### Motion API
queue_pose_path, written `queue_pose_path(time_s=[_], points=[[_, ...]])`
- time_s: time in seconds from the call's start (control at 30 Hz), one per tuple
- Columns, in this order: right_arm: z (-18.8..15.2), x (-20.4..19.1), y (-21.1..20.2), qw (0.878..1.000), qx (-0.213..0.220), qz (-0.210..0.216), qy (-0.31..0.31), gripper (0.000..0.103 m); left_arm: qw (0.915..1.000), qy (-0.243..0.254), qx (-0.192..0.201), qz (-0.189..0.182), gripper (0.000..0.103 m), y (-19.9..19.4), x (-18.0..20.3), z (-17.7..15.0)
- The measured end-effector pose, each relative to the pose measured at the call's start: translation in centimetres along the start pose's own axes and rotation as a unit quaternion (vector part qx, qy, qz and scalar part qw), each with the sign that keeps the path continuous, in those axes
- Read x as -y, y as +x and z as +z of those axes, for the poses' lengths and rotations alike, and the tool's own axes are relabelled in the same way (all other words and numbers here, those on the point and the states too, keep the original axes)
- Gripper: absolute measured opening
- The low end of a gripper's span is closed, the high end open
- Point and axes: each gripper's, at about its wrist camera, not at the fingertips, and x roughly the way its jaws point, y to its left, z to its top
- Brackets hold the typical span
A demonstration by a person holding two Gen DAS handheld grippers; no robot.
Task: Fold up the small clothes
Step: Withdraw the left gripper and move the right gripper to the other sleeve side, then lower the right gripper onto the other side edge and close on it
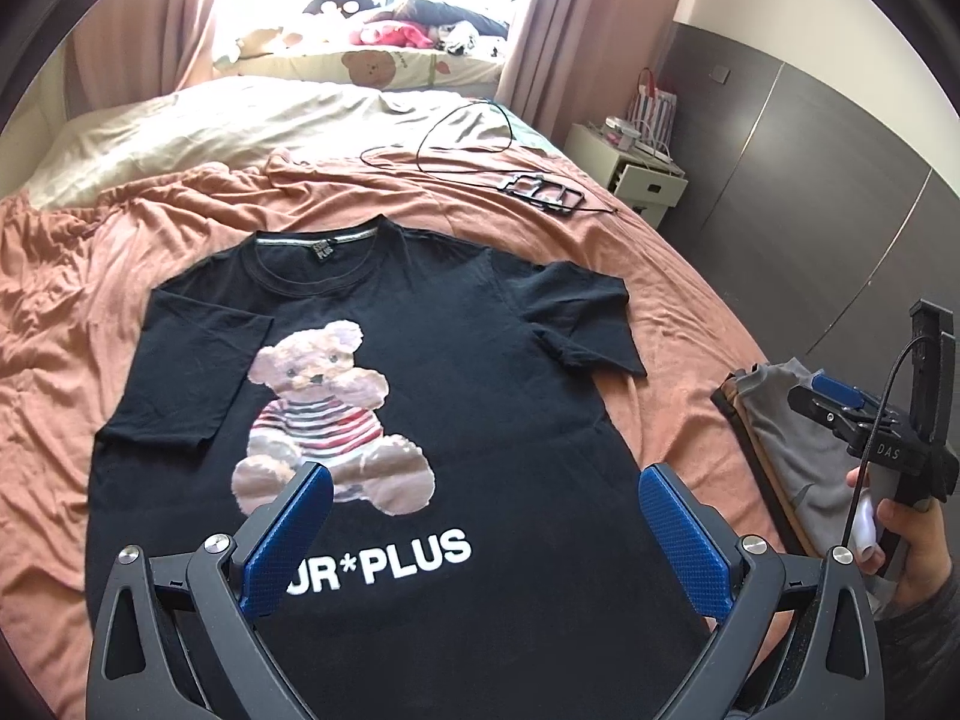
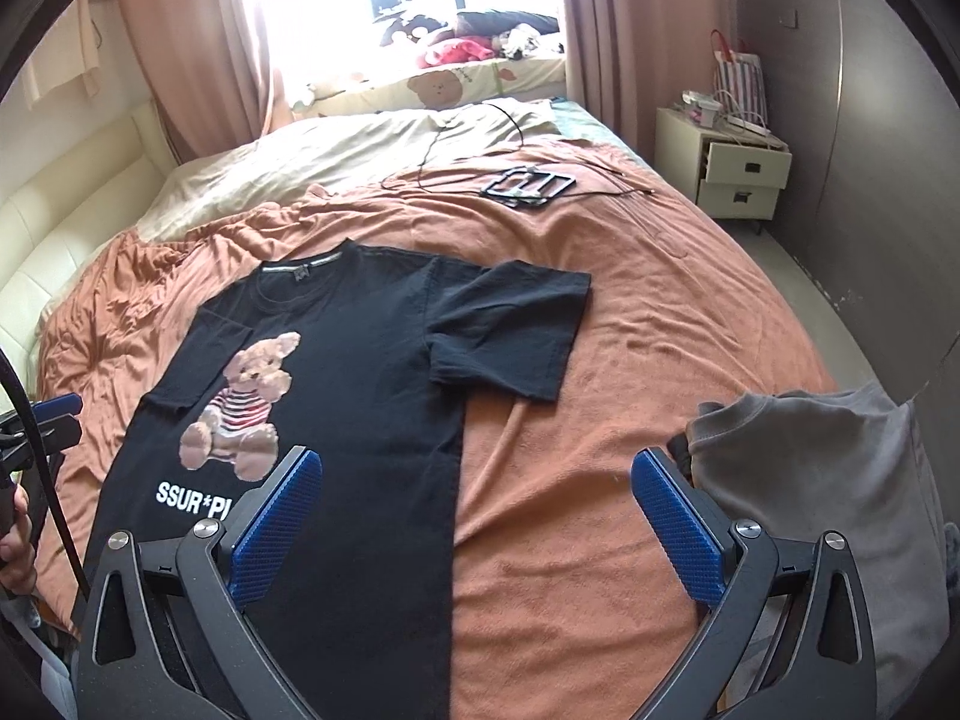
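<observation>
One bed with an orange cover (image 2: 630, 360). One black T-shirt (image 1: 420, 372) lies flat at centre, bear print up, collar toward twelve o'clock. One grey folded pile (image 2: 840, 480) at three o'clock. Two grippers — left gripper (image 1: 486, 534), right gripper (image 2: 474, 516) — both spread wide, holding nothing.

Each tool (image 1: 486, 531) is a black frame with silver screws and textured blue pads (image 1: 282, 540) — the right tool (image 1: 864, 420) marked "DAS", trailing a black cable (image 1: 882, 414); grey sleeve (image 1: 924, 642).
</observation>
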Motion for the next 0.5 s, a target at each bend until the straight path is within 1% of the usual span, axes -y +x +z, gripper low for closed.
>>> queue_pose_path(time_s=[0.07,0.17,0.2,0.23,0.27,0.33,0.43,0.5], points=[[0.6,0.3,1.0,1.0,-0.003,-0.001,0.001,0.103,1.0,0.001,-0.004,-0.006,0.101,1.4,-0.2,0.5],[1.5,0.8,2.8,1.0,-0.011,-0.005,0.006,0.103,0.9998,0.001,-0.014,-0.016,0.096,3.9,-0.4,1.4],[1.9,1.1,3.3,1.0,-0.012,-0.005,0.009,0.101,0.9996,0.001,-0.018,-0.019,0.093,4.7,-0.4,1.7],[2.2,1.4,3.9,1.0,-0.015,-0.003,0.015,0.098,0.9995,0.0,-0.022,-0.022,0.089,5.4,-0.5,2.0],[2.5,1.7,4.5,1.0,-0.018,0.001,0.02,0.096,0.9993,-0.001,-0.026,-0.025,0.087,6.3,-0.5,2.3],[3.2,2.5,5.8,0.999,-0.023,0.008,0.032,0.089,0.9991,-0.003,-0.031,-0.03,0.08,7.8,-0.6,2.9],[4.2,3.6,8.0,0.998,-0.032,0.015,0.047,0.08,0.9987,-0.001,-0.037,-0.035,0.075,9.9,-0.5,4.0],[4.9,4.3,9.3,0.998,-0.032,0.023,0.053,0.08,0.9987,0.002,-0.039,-0.034,0.075,11.3,-0.5,4.7]])
